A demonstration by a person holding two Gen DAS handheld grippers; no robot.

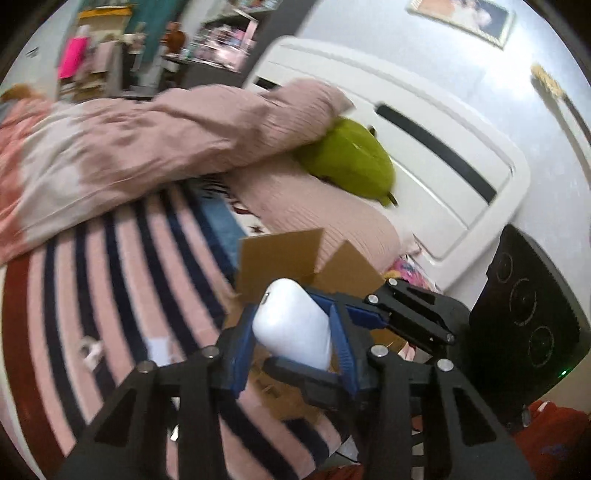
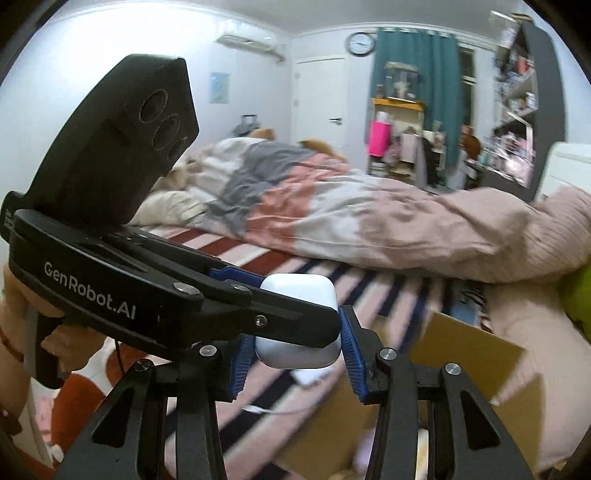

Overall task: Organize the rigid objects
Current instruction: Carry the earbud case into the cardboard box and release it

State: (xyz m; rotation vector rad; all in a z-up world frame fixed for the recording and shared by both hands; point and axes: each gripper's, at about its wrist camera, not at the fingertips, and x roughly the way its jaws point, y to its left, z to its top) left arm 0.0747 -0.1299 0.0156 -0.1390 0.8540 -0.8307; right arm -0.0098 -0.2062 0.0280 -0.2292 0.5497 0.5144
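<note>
Left gripper (image 2: 334, 314), marked "GenRobot.AI", around a white case (image 2: 299, 354).

Black left tool (image 2: 295, 314), blue ribbed pads (image 2: 352, 360), silver screws, white "GenRobot.AI" lettering

A bedroom with pale walls (image 2: 110, 55). A bed (image 1: 122, 266) with a striped cover carries a rumpled pink and grey duvet (image 2: 332, 206) and a white headboard (image 1: 424, 147). Teal curtains (image 2: 417, 74) hang by a wall clock (image 2: 360, 43) and a white door (image 2: 321, 99). An air conditioner (image 2: 251, 44) sits high up. Cluttered shelves (image 2: 524, 92) stand at the right; a picture (image 1: 461, 18) hangs above the headboard.
</note>
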